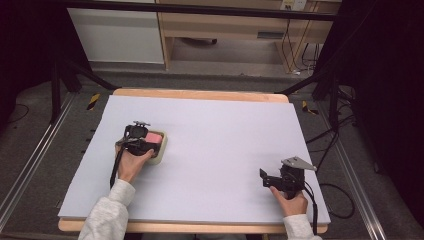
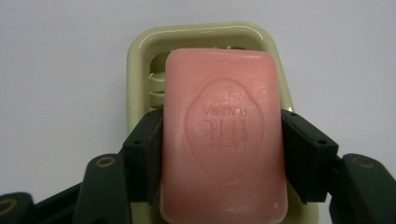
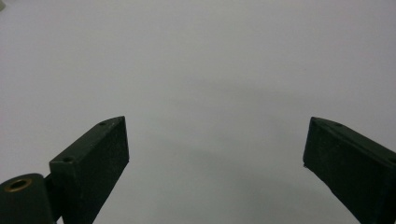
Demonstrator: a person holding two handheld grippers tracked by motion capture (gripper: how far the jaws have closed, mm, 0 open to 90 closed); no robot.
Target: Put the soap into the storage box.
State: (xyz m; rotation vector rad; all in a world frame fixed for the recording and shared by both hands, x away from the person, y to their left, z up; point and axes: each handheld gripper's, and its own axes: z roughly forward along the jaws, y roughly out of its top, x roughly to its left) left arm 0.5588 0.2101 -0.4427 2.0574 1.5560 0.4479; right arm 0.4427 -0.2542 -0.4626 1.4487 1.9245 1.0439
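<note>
- Your right gripper (image 1: 266, 179) sits nearest you, low at the right side of the table (image 1: 215, 150), well apart from the work. Its jaws stand wide apart with nothing between them, and in the right gripper view they frame only bare pale surface.
- Farther out on the left, your left gripper (image 2: 222, 140) is clamped on the pink soap bar (image 2: 223, 135). Each jaw presses a long side of the bar, near its end closest to you.
- The soap bar lies over the pale green soap dish (image 2: 140, 56), stamped face up, roughly in line with the dish's length. You cannot tell from these views whether it is resting on the ribs inside or lifted just clear of them.
- In the high view the dish (image 1: 161, 150) stands on the left half of the table, with your left hand (image 1: 131, 162) just behind it.
- The step in hand looks like the grasp at the dish: either lifting the soap out or setting it in; the pictures do not settle which.
- If you are lifting, go straight up so the bar clears the rim (image 2: 196, 29) without dragging the dish along. Soap is slick, so keep the squeeze even.
- If you are placing, lower it flat onto the ribs before you let the jaws part.
</note>
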